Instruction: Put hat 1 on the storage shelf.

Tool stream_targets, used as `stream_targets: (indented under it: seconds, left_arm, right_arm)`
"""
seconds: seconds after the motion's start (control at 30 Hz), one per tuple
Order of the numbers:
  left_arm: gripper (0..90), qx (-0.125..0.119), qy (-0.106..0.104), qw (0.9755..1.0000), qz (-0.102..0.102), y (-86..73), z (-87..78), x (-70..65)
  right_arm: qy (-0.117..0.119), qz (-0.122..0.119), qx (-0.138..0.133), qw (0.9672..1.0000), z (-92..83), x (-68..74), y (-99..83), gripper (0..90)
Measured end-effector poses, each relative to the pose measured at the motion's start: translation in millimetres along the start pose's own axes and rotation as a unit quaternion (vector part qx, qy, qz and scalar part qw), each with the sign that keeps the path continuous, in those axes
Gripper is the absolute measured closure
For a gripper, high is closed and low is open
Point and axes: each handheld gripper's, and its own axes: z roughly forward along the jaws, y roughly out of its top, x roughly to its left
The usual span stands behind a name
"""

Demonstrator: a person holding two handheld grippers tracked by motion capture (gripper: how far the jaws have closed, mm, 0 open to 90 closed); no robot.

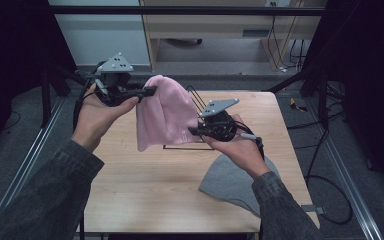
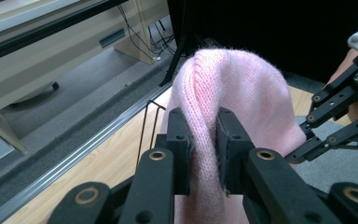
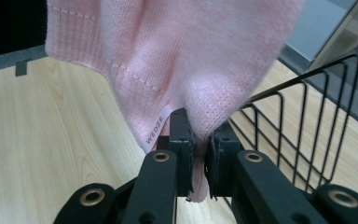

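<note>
A pink knitted beanie (image 1: 162,112) hangs in the air above the wooden table (image 1: 145,185), held between both grippers. My left gripper (image 1: 150,91) is shut on a fold of the beanie's upper left side; in the left gripper view the knit (image 2: 235,88) is pinched between the two black pads (image 2: 182,140). My right gripper (image 1: 194,131) is shut on the beanie's lower right edge (image 3: 186,60), beside a small white label (image 3: 156,128). The right gripper (image 2: 303,149) also shows in the left gripper view, at the beanie's right side.
A grey beanie (image 1: 230,182) lies flat on the table at the front right, under the right forearm. A black wire basket (image 1: 196,102) stands behind the pink beanie; its bars (image 3: 307,126) show in the right gripper view. Cables run over the floor at the right.
</note>
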Motion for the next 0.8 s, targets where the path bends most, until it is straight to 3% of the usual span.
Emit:
stream_targets:
  seconds: [0.27,0.57,0.8]
  left_arm:
    - [77.3,-0.008,0.003,1.0,0.002,19.5,14.3,12.5]
    - [77.4,-0.026,-0.008,0.9996,-0.012,33.1,40.5,28.5]
    - [77.5,-0.03,-0.004,0.9995,-0.004,44.9,49.0,41.4]
  right_arm:
    - [-0.004,0.014,-0.008,0.9999,2.1,-20.9,12.7,82.7]
    - [-0.011,0.03,-0.035,0.9989,5.0,-48.4,25.6,82.7]
    - [-0.021,0.037,-0.044,0.9981,6.1,-69.2,32.8,82.7]
